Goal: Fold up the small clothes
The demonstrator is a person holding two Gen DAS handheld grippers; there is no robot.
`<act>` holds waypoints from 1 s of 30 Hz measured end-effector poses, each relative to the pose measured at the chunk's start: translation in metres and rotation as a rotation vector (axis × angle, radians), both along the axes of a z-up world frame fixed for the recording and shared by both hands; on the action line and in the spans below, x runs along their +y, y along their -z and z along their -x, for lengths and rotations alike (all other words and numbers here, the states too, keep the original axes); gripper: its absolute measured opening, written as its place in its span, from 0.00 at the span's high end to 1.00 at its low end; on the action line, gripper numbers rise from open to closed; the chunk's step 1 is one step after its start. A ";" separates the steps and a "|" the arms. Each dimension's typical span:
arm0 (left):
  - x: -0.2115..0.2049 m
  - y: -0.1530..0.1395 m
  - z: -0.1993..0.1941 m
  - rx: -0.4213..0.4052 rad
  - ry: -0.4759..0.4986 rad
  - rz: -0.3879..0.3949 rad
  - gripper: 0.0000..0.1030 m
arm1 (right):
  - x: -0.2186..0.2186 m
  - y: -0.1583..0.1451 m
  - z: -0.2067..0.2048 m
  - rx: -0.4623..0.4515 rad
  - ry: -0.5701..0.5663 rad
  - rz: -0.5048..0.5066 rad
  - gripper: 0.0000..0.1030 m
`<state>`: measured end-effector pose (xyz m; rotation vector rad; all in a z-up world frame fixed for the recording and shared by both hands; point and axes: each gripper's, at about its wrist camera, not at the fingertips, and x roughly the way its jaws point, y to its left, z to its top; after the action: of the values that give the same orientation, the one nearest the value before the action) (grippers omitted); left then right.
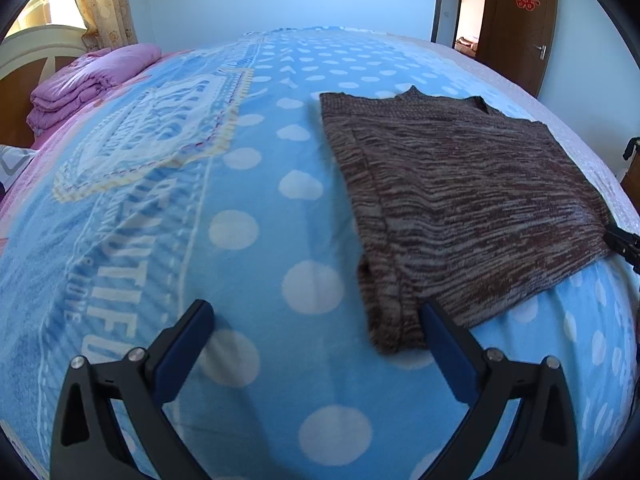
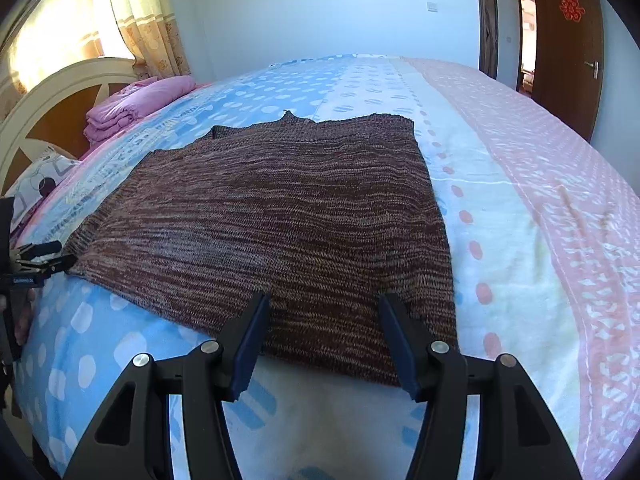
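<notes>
On blue bedspread (image 1: pixel 248 264), brown knit garment (image 1: pixel 460 184) flat, unheld

sweater (image 1: pixel 460 200): near hem blurred in left view; near edge hidden behind right gripper's (image 2: pixel 324 336) fingers
left gripper (image 2: pixel 36 268): mostly cut off at right view's edge
door (image 1: pixel 516 24): red emblem too small, perhaps a character
</notes>
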<state>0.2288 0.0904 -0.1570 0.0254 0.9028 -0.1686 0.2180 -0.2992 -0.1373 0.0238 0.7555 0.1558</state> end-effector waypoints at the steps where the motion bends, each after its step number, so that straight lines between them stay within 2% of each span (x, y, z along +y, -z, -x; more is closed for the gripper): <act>1: 0.001 0.000 0.001 -0.001 -0.004 0.002 0.00 | 0.000 0.000 0.001 -0.001 -0.002 -0.006 0.41; 5: 0.000 0.000 0.002 -0.005 -0.013 -0.011 0.00 | -0.001 0.001 -0.003 0.011 -0.014 -0.010 0.36; 12: 0.009 -0.001 0.014 -0.030 -0.034 0.007 0.00 | 0.000 0.000 0.002 0.000 -0.012 0.000 0.36; 15: 0.017 -0.004 0.018 -0.038 -0.078 0.008 0.00 | 0.005 0.000 0.006 0.001 -0.006 0.036 0.36; 20: 0.039 -0.009 0.018 -0.030 -0.138 0.065 0.00 | 0.015 -0.007 0.017 -0.014 0.019 0.089 0.36; 23: 0.048 -0.017 0.012 -0.065 -0.173 0.036 0.00 | 0.033 -0.014 0.024 -0.040 -0.033 0.082 0.36; 30: 0.046 -0.017 -0.010 -0.060 -0.193 -0.024 0.00 | 0.103 -0.019 0.024 -0.065 -0.199 0.174 0.36</act>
<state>0.2388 0.1366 -0.1395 -0.0340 0.8420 0.0225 0.1943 -0.1966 -0.1186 -0.2216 0.7040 0.2779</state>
